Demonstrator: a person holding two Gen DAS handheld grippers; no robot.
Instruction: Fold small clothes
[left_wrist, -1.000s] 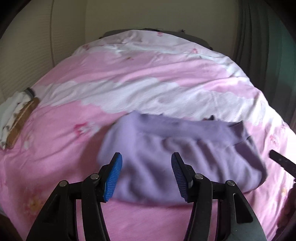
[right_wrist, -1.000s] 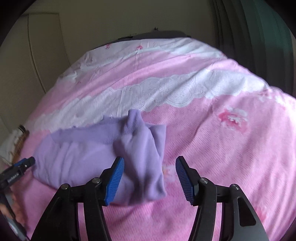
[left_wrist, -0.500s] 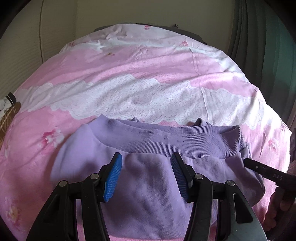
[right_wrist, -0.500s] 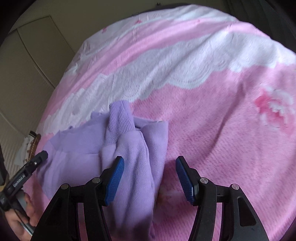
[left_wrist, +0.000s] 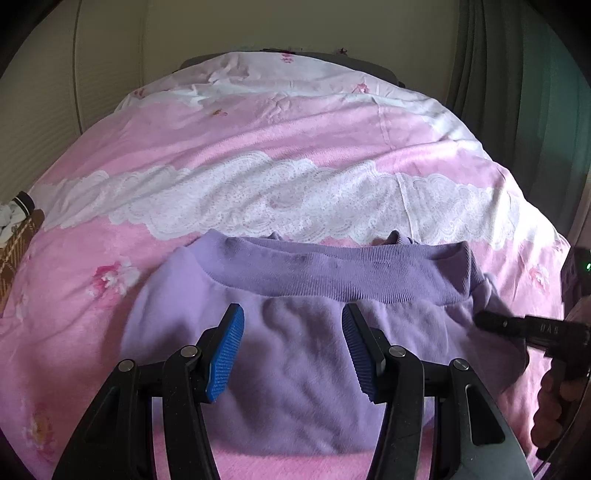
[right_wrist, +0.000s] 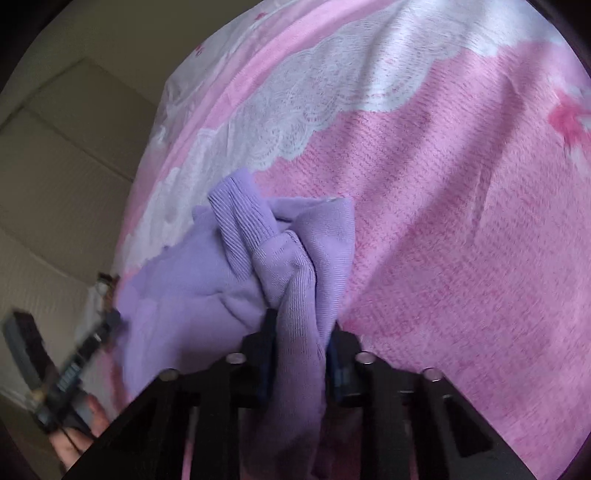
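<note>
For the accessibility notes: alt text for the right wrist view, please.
The right gripper is closing its jaws on a bunched fold of a purple sweatshirt lying on a pink floral bedspread. The left gripper shows blurred at the left edge.
</note>
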